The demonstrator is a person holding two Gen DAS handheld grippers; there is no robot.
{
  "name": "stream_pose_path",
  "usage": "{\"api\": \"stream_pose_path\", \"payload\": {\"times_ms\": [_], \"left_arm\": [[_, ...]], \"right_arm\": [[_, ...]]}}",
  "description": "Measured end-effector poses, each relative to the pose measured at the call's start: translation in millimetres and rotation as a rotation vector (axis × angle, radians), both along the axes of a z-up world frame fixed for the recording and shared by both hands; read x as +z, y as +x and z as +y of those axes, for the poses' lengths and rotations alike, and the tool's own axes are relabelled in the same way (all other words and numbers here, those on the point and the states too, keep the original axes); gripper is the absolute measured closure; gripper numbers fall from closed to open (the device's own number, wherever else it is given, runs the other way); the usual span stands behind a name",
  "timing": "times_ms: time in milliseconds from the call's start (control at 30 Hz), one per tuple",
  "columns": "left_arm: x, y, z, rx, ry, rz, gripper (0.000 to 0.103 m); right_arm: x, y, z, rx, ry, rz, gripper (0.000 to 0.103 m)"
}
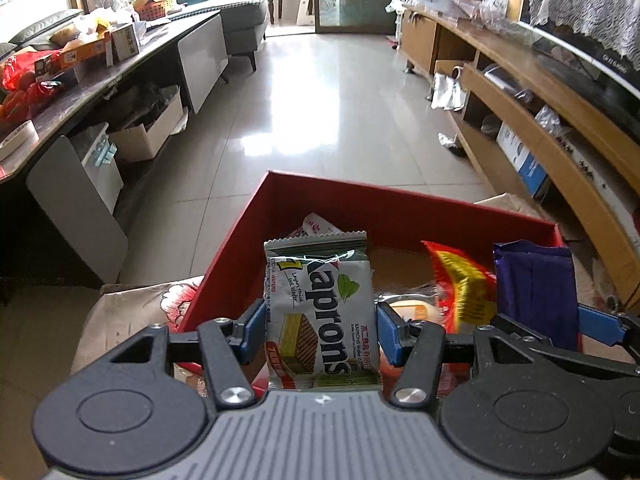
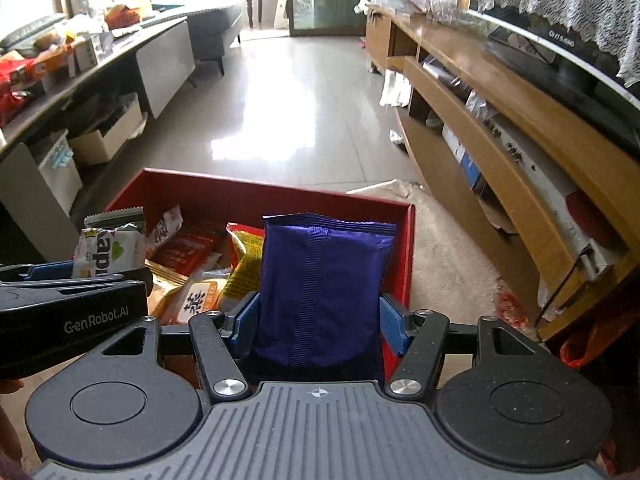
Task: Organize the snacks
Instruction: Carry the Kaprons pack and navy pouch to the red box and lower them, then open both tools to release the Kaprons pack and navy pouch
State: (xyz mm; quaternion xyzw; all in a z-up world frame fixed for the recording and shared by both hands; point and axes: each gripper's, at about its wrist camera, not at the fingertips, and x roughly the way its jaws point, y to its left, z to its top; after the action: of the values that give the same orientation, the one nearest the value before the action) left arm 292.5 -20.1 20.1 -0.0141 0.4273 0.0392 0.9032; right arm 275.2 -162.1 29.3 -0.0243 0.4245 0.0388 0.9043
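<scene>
My left gripper (image 1: 320,330) is shut on a green and white Kaprons wafer packet (image 1: 320,304), held upright over the red box (image 1: 400,204). My right gripper (image 2: 318,320) is shut on a purple snack packet (image 2: 324,288), also upright over the red box (image 2: 256,192). In the left wrist view the purple packet (image 1: 536,280) and right gripper show at the right. In the right wrist view the wafer packet (image 2: 112,248) and left gripper show at the left. The box holds several snack packets, among them a red and yellow packet (image 1: 460,280).
The box stands on a patterned cloth (image 1: 132,304). A long grey table (image 1: 100,76) with clutter runs along the left. A wooden TV cabinet (image 2: 500,128) with shelves runs along the right. Shiny tiled floor (image 1: 328,100) lies ahead.
</scene>
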Motion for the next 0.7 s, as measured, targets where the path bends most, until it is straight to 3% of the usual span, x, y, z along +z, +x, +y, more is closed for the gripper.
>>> {"api": "stream_pose_path", "payload": {"times_ms": [367, 700], "left_arm": [[-17, 14, 1, 0.001, -0.006, 0.056, 0.048], [-19, 12, 3, 0.005, -0.015, 0.086, 0.045]], "right_arm": [[-11, 8, 3, 0.006, -0.013, 0.010, 0.032], [-12, 12, 0, -0.010, -0.004, 0.007, 0.022]]}}
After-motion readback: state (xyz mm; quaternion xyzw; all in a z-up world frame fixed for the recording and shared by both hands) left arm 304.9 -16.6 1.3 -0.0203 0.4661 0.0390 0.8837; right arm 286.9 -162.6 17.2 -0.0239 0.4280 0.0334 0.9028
